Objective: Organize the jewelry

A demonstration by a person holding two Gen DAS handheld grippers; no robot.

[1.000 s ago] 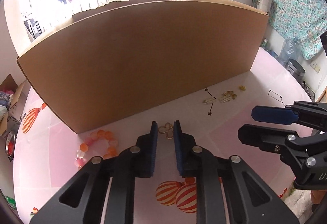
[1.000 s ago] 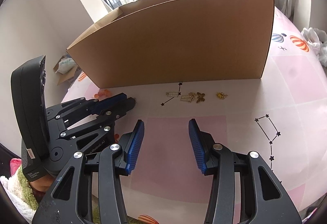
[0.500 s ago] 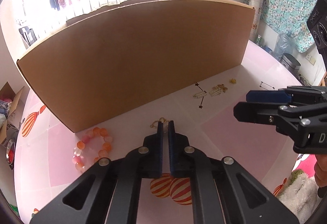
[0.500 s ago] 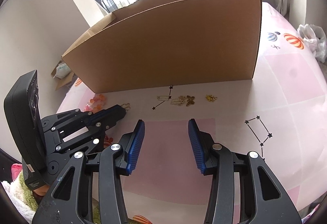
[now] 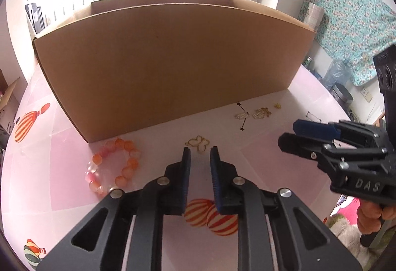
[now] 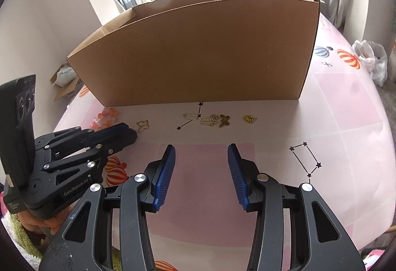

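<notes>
A gold outline butterfly charm [image 5: 199, 143] lies on the pink tablecloth just beyond the tips of my left gripper [image 5: 200, 151]. Its jaws are opening and press on nothing. An orange and pink bead bracelet [image 5: 112, 167] rests to the left of it, by the corner of the cardboard box [image 5: 173, 68]. My right gripper [image 6: 201, 149] stands open over bare cloth with nothing between its fingers. Ahead of it lie two pale rectangular charms [image 6: 191, 116], a dark gold butterfly [image 6: 224, 120] and a small gold charm [image 6: 250, 119]. The left gripper [image 6: 128, 132] shows beside the outline butterfly [image 6: 143, 126].
The tall open box [image 6: 198, 53] walls off the far side of the table. Printed balloons [image 5: 210, 214] and star lines mark the cloth. A white plastic bag [image 6: 371, 58] sits past the table's right edge. A hand [image 5: 371, 216] holds the right gripper's grip.
My left jaws closed almost fully near the outline butterfly, then parted again; the charm stays on the cloth. The right gripper has kept still and open.
</notes>
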